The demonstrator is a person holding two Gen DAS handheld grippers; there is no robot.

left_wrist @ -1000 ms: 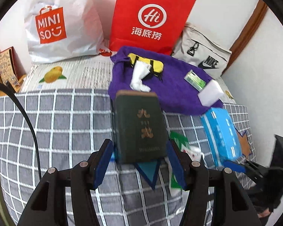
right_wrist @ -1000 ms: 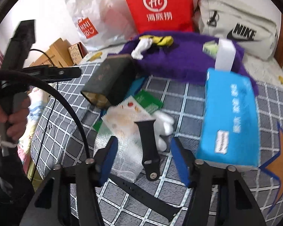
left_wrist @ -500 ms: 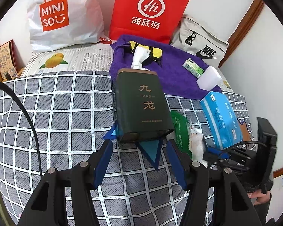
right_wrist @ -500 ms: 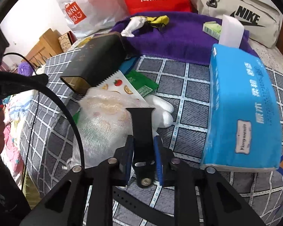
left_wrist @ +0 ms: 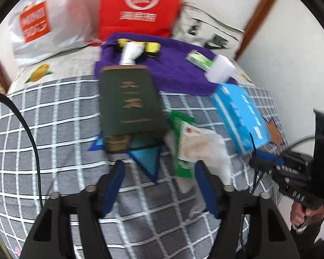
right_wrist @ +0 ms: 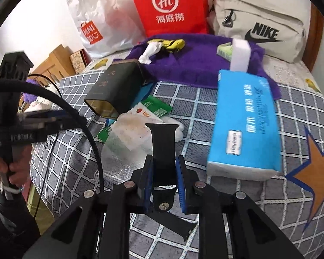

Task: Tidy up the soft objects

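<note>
Right claw (right_wrist: 163,178) clamped the black watch strap (right_wrist: 163,149) to lift it off the bed (right_wrist: 291,116); left claw (left_wrist: 159,185), just widened, hung empty below the dark green box (left_wrist: 129,105).

Two near, downward wrist views—shared bed (left_wrist: 54,129)

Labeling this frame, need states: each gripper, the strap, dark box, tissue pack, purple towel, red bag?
left gripper: open, nothing between the fingers
right gripper: shut on watch strap
watch strap: black, clamped between the fingers
dark green box: lying flat, near end open
blue tissue pack: lying flat, one tissue sticking out
purple towel: spread flat
red paper bag: standing upright
</note>
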